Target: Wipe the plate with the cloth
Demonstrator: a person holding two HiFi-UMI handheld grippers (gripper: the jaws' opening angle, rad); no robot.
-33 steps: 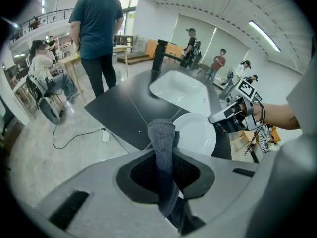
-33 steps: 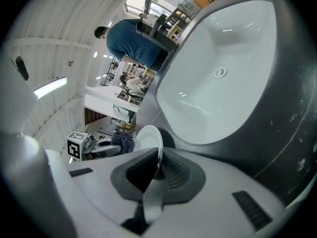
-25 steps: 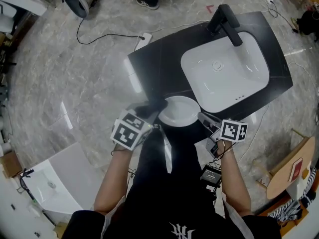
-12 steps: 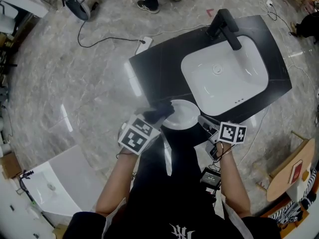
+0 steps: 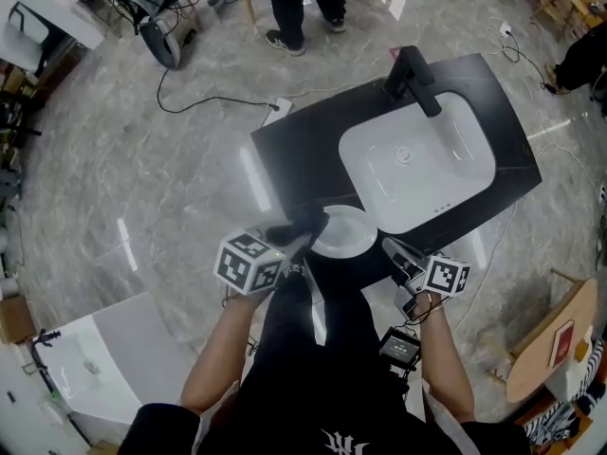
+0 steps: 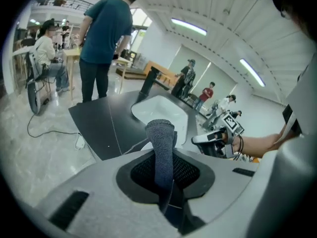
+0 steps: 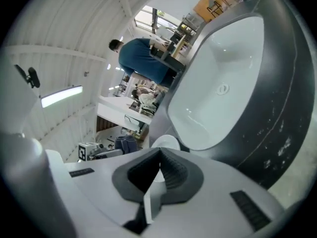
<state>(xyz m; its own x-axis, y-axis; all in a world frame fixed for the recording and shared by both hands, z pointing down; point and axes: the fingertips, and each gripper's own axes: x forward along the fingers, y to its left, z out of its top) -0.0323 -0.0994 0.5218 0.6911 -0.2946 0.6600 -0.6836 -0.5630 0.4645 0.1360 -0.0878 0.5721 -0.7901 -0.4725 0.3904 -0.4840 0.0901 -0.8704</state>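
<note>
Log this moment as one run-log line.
left gripper: shut on cloth | right gripper: shut on plate rim | cloth: at plate's left edge, contact unclear | place: black counter front edge, beside sink

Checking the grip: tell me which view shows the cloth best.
The left gripper view: the grey cloth fills the centre, pinched between the jaws. The head view shows the cloth only as a dark lump by the plate; the right gripper view shows it small and distant.

No legible word or number is shown. Only coded square patterns are borne by the left black-and-white marker cube (image 5: pixel 248 262) and the right marker cube (image 5: pixel 446 275).
</note>
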